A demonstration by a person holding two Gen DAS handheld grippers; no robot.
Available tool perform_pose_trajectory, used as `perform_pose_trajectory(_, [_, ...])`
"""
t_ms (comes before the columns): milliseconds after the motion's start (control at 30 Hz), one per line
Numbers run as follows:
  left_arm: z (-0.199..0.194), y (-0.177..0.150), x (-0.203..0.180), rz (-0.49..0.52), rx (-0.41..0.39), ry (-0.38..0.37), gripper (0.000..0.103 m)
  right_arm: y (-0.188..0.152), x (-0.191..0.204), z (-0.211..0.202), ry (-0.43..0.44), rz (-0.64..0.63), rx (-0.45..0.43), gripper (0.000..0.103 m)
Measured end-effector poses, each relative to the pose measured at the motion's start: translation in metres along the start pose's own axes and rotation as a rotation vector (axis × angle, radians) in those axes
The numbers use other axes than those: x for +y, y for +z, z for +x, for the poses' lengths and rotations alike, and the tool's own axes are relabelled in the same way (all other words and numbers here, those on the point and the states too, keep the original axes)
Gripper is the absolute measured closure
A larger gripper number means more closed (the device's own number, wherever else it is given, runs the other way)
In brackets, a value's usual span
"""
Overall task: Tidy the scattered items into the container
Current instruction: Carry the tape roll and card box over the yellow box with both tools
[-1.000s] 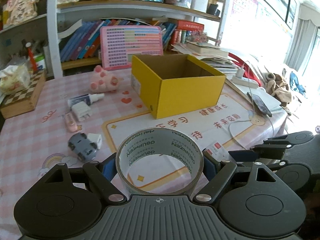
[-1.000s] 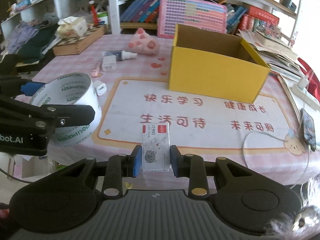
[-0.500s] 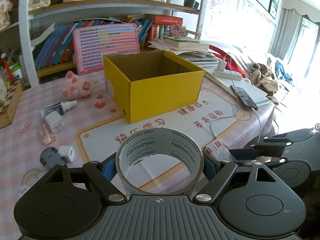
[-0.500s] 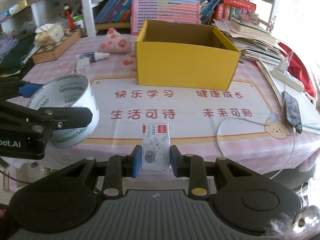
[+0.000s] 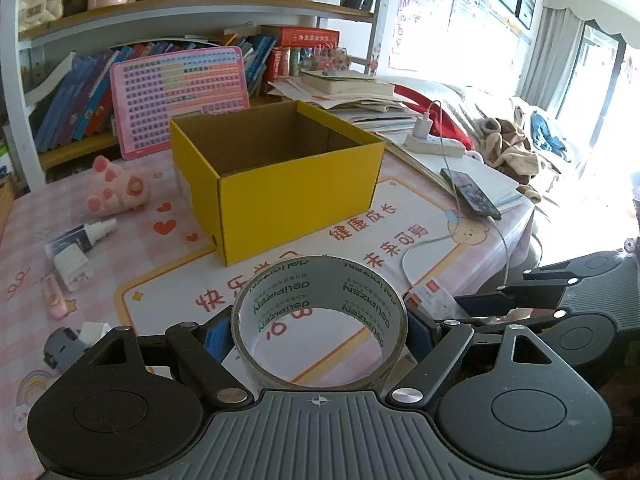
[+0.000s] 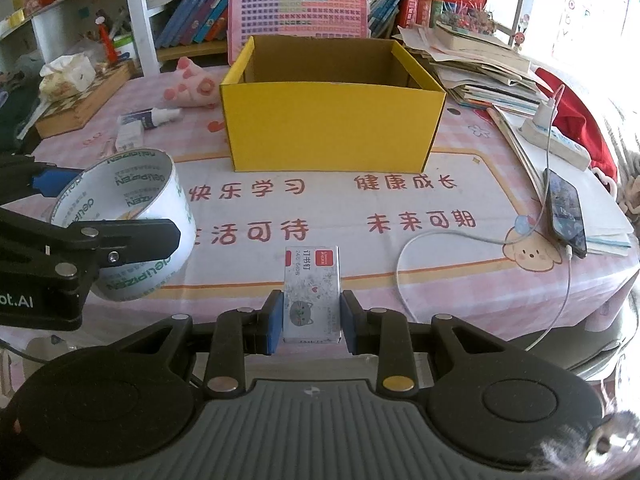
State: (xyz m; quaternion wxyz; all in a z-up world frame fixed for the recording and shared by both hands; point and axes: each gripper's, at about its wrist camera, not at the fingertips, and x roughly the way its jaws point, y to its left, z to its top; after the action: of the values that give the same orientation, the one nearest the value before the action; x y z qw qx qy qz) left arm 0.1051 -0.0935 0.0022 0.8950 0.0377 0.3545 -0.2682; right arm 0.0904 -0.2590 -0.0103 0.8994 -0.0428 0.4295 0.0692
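Note:
An open yellow cardboard box (image 5: 280, 184) (image 6: 332, 128) stands on the table mat, its inside looking empty. My left gripper (image 5: 319, 330) is shut on a clear tape roll (image 5: 320, 280), held above the table's near edge; the roll also shows in the right wrist view (image 6: 132, 216). My right gripper (image 6: 311, 316) is shut on a small white staples box (image 6: 311, 292) with a cat print, held to the right of the left gripper, in front of the yellow box. The staples box also shows in the left wrist view (image 5: 438, 300).
Left of the yellow box lie a pink plush paw (image 5: 116, 188), a small spray bottle (image 5: 80, 236), a white charger (image 5: 72, 266), a pink clip (image 5: 54, 300) and a grey toy (image 5: 64, 346). A phone on a cable (image 6: 566, 212) and book stacks (image 6: 488, 76) lie right.
Both grippers have swung right and come nearer to the yellow box, which now sits straight ahead of them. Both still hold their objects.

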Motion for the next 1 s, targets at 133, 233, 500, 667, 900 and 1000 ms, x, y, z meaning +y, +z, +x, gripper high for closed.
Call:
perform_pose_trajectory(133, [0.009, 0.007, 0.000, 0.003, 0.001, -0.005, 0.019, 0.007, -0.006, 0.006, -0.001, -0.004, 0.005, 0.075])
perform_pose_trajectory(233, [0.015, 0.011, 0.002, 0.001, 0.005, -0.003, 0.019, 0.014, -0.009, 0.011, 0.003, -0.007, 0.008, 0.075])
perform_pose_trajectory(500, [0.025, 0.019, 0.010, -0.026, 0.007, 0.011, 0.019, 0.030, -0.012, 0.027, 0.021, -0.033, 0.020, 0.075])
perform_pose_trajectory(667, [0.032, 0.025, 0.013, -0.023, 0.009, 0.006, 0.019, 0.038, -0.014, 0.034, 0.027, -0.037, 0.026, 0.075])
perform_pose_trajectory(900, [0.040, 0.042, 0.020, -0.021, -0.006, -0.011, 0.019, 0.059, -0.018, 0.044, 0.051, -0.042, 0.030, 0.075])
perform_pose_trajectory(1000, [0.044, 0.053, 0.024, -0.016, -0.017, -0.015, 0.019, 0.073, -0.021, 0.047, 0.067, -0.047, 0.034, 0.075])
